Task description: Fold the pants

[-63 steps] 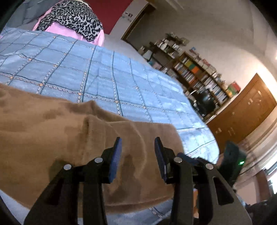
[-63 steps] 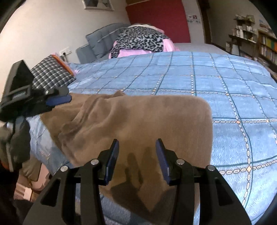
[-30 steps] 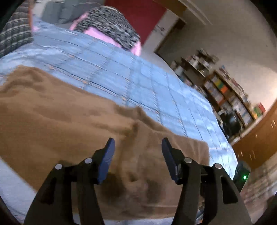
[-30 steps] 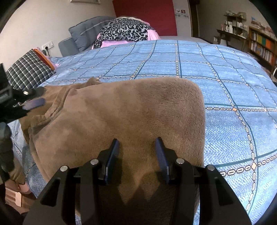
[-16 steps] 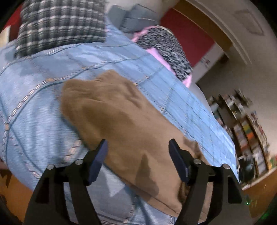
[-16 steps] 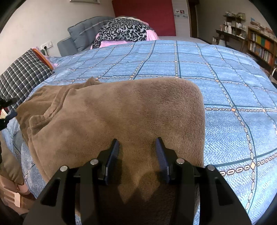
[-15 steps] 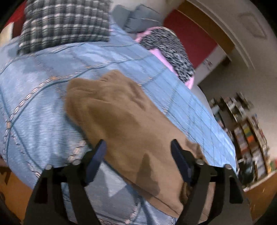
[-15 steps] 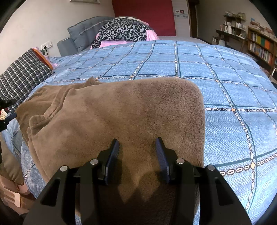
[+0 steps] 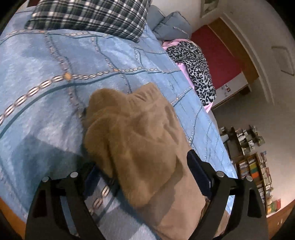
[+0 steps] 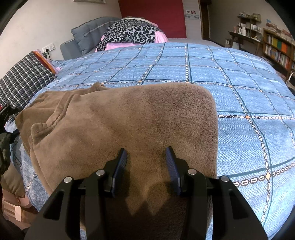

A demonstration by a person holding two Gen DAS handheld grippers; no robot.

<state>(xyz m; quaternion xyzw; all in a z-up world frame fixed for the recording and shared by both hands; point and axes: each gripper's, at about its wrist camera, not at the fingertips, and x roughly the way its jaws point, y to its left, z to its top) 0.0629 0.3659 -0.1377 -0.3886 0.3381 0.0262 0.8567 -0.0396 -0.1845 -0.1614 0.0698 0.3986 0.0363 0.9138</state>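
Brown fleece pants lie folded on the blue patterned bedspread, with the bunched waistband end at the left. In the left wrist view the pants fill the middle. My left gripper is wide open and straddles that bunched end, one finger on each side, low over the bed. My right gripper is open and hovers just above the near edge of the pants, holding nothing.
A plaid pillow lies at the head of the bed. A leopard-print and pink pile sits at the far side. Bookshelves stand along the right wall. The bed edge is close at the lower left.
My left gripper swung left to the waistband end, opened wider and dropped around the bunched fabric. My right gripper stayed still over the near edge.
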